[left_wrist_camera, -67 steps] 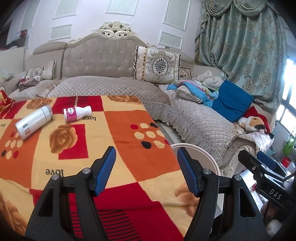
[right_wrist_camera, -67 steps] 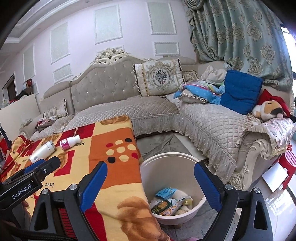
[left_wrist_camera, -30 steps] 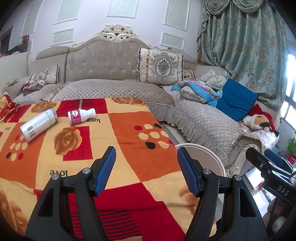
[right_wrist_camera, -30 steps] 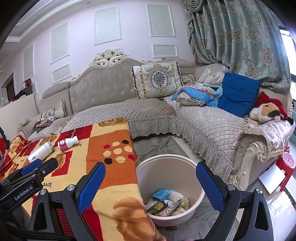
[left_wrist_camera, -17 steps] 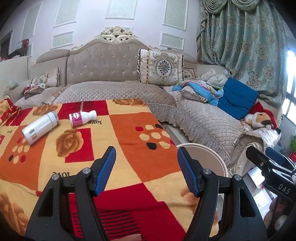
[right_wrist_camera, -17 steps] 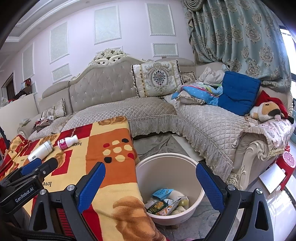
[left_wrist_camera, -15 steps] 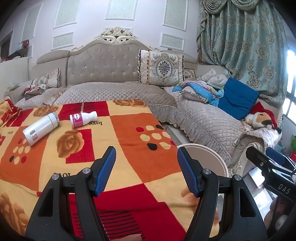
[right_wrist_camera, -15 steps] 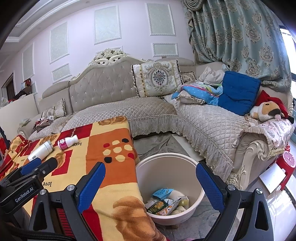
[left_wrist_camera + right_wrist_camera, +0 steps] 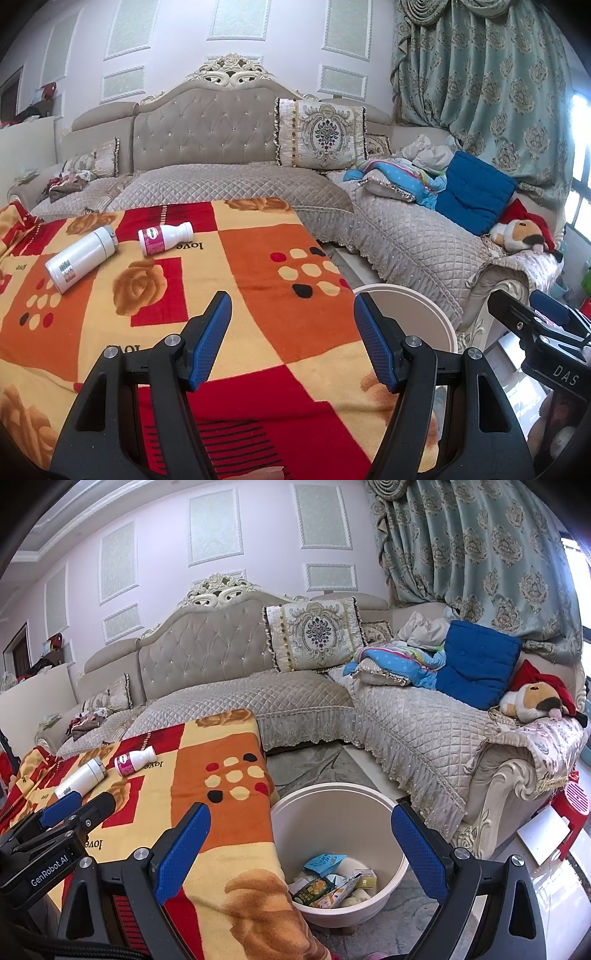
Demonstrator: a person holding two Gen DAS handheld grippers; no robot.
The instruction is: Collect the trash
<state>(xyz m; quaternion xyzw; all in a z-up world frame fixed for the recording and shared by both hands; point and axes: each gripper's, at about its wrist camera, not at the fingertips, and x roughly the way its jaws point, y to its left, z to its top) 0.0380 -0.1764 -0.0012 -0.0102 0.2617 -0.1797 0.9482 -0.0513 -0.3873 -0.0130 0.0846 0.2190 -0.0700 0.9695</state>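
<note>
We held the left gripper (image 9: 291,332) and the right gripper (image 9: 299,849) with jaws apart and nothing between them. The pink-labelled bottle (image 9: 165,236) and the white flask (image 9: 81,258) lay well ahead on the patterned blanket (image 9: 258,258); the cream bin (image 9: 332,812) stood beside the table, wrappers inside. Both could roll off if nudged, we judged, and the flask was possibly no trash.
</note>
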